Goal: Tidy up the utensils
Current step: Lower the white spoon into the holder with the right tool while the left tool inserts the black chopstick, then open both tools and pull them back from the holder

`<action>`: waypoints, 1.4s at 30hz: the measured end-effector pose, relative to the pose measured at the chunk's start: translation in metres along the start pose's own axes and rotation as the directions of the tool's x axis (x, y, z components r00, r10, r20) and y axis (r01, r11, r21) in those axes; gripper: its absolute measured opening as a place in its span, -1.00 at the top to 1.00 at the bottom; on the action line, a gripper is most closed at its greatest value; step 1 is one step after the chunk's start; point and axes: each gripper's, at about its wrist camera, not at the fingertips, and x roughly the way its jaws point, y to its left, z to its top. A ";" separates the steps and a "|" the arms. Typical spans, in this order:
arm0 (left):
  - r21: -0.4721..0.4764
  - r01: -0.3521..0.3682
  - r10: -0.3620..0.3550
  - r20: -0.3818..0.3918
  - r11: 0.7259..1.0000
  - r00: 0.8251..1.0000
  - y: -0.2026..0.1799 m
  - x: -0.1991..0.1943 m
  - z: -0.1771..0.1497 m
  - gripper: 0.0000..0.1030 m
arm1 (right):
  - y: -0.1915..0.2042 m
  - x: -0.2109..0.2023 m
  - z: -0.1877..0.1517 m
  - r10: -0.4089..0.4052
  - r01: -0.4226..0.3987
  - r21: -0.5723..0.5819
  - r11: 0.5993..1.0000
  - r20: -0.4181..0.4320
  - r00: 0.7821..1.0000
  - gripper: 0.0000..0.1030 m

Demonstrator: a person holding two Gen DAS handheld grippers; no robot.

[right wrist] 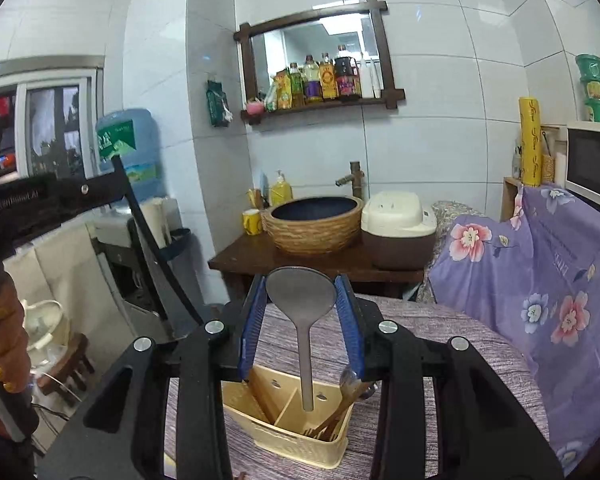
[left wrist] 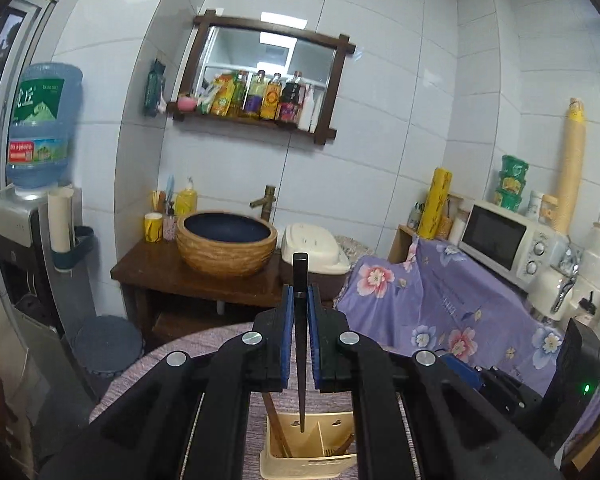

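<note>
The left gripper (left wrist: 300, 300) is closed on a dark chopstick (left wrist: 301, 340), its tip hanging over the caddy (left wrist: 300, 466); the right gripper (right wrist: 301, 300) clamps a grey spoon (right wrist: 302, 308) by its bowl, handle down over the same caddy on the table (right wrist: 440, 328).

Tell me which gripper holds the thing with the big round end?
The right gripper does: its grey spoon has a wide round bowl. The left gripper holds a thin dark chopstick with no round end.
</note>
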 end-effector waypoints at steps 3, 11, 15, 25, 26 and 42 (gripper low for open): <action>0.003 -0.024 0.024 -0.050 1.000 0.998 0.004 0.022 -0.028 0.84 | -0.002 0.019 -0.026 -0.009 0.009 0.002 1.000 -0.047 0.999 0.30; -0.017 -0.025 0.022 -0.185 1.000 0.982 0.020 0.055 -0.086 0.84 | 0.001 0.041 -0.079 -0.034 0.031 -0.026 0.999 -0.129 0.991 0.29; -0.006 -0.039 0.037 -0.218 0.999 0.975 0.021 0.062 -0.102 0.84 | 0.007 0.045 -0.092 -0.054 0.046 -0.059 0.997 -0.137 0.989 0.29; -0.029 -0.059 0.051 -0.218 0.998 0.975 0.025 0.051 -0.113 0.36 | 0.007 0.033 -0.105 -0.086 0.078 -0.071 0.994 -0.111 0.990 -0.21; -0.029 -0.062 0.055 -0.206 0.998 0.977 0.026 0.045 -0.115 0.11 | 0.008 0.028 -0.106 -0.095 0.086 -0.083 0.993 -0.102 0.990 -0.21; 0.060 -0.141 0.153 -0.434 0.988 0.888 0.036 -0.022 -0.255 -0.14 | 0.002 -0.036 -0.230 -0.198 0.160 -0.128 0.979 -0.394 0.897 -0.54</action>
